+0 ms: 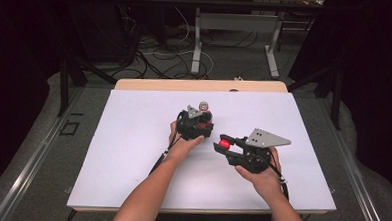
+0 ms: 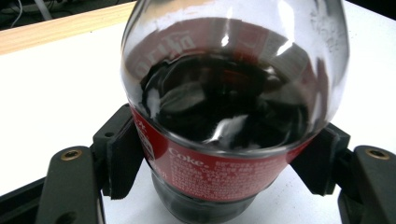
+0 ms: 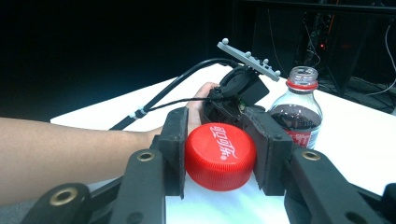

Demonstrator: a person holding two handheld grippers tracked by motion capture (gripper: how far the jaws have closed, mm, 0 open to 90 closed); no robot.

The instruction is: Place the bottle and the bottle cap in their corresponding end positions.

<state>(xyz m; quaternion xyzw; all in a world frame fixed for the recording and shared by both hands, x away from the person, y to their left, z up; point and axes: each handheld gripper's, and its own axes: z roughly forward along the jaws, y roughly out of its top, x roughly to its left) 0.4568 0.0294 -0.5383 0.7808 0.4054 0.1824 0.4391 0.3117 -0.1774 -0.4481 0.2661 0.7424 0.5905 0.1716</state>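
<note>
The bottle (image 1: 202,113) stands on the table (image 1: 127,152), left of and behind the cap (image 1: 224,143).

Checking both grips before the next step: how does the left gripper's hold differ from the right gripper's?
The left gripper clamps a clear plastic cola bottle at its red label; the right gripper pinches a small red screw cap. The bottle stands upright and open on the white table; the cap is held off to the side, its top facing the camera. Both grippers are shut on their loads.

The bottle (image 2: 233,93) is clear with dark cola, a red label (image 2: 224,170) lettered in white. The cap (image 3: 220,156) is red with white script. The tabletop (image 1: 132,138) beneath the bottle is white, and the tongs (image 3: 219,154) are black.
</note>
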